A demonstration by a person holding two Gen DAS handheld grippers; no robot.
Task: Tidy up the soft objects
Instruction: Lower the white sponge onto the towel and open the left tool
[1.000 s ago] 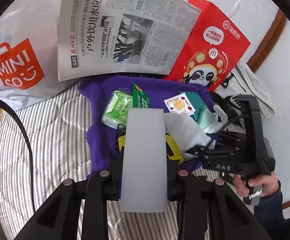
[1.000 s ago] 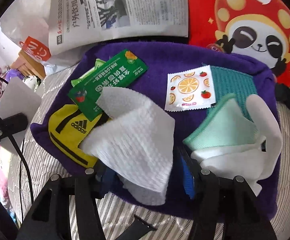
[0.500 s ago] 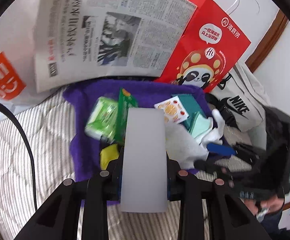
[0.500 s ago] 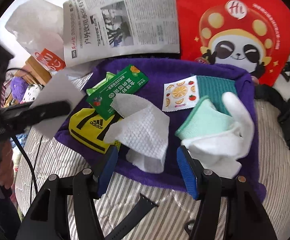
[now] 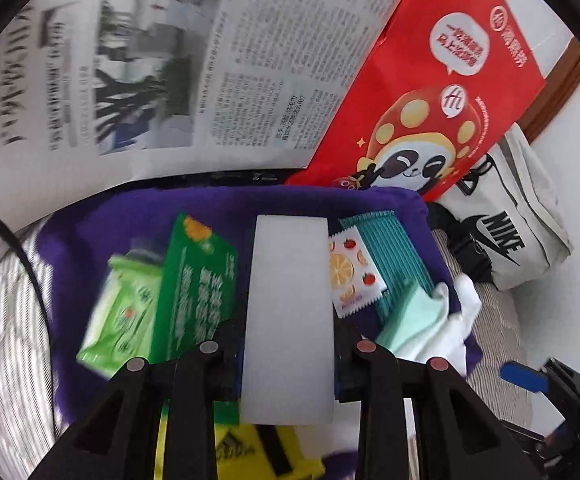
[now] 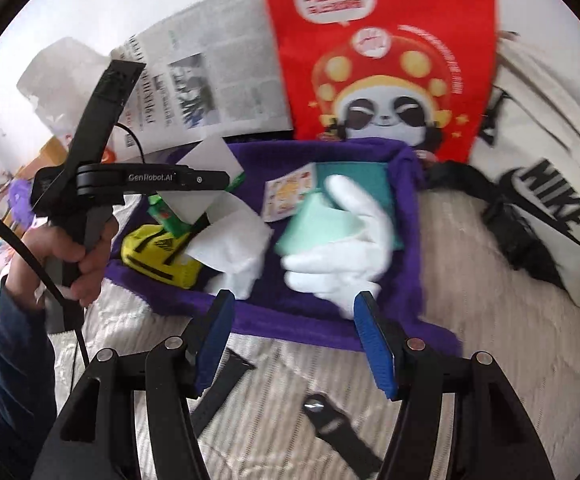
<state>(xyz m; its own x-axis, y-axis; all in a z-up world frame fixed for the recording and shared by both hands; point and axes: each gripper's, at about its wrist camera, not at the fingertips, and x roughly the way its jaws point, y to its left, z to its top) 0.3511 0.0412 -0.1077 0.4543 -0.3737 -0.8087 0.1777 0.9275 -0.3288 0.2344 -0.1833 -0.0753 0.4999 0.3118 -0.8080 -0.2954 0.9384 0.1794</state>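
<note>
**Gripping a white card over the purple towel**

Left wrist view: the left claw [image 5: 288,354] is clenched on a flat white card [image 5: 290,312], which stands up between the two fingers and hides the middle of the purple towel [image 5: 218,208]. On the towel, toward its left edge, lies a light green wipes pack [image 5: 120,312] with a dark green packet [image 5: 194,288] overlapping its right side. Just right of the card sit a fruit-print sachet [image 5: 347,276], a teal cloth [image 5: 389,256] behind it and a mint cloth [image 5: 403,320] touching a white glove [image 5: 455,320] near the towel's right edge. A yellow pouch [image 5: 258,456] shows at the near edge, under the claw. Behind the towel's far edge lean a newspaper [image 5: 170,68] and a red paper bag [image 5: 429,92]; a white Nike bag [image 5: 509,220] lies off the right edge.

Right wrist view: the right claw [image 6: 293,340] stands released, its blue pads [image 6: 373,344] apart with nothing between them, at the towel's near edge [image 6: 290,320]. The glove [image 6: 341,248] lies just beyond the pads. A white tissue [image 6: 230,240] rests beside the yellow pouch [image 6: 158,256] near the left corner. A hand [image 6: 74,256] holds the left claw at the towel's left side, the card [image 6: 206,180] in it. Black strap pieces [image 6: 341,436] lie on the striped bedding [image 6: 489,300].
</note>
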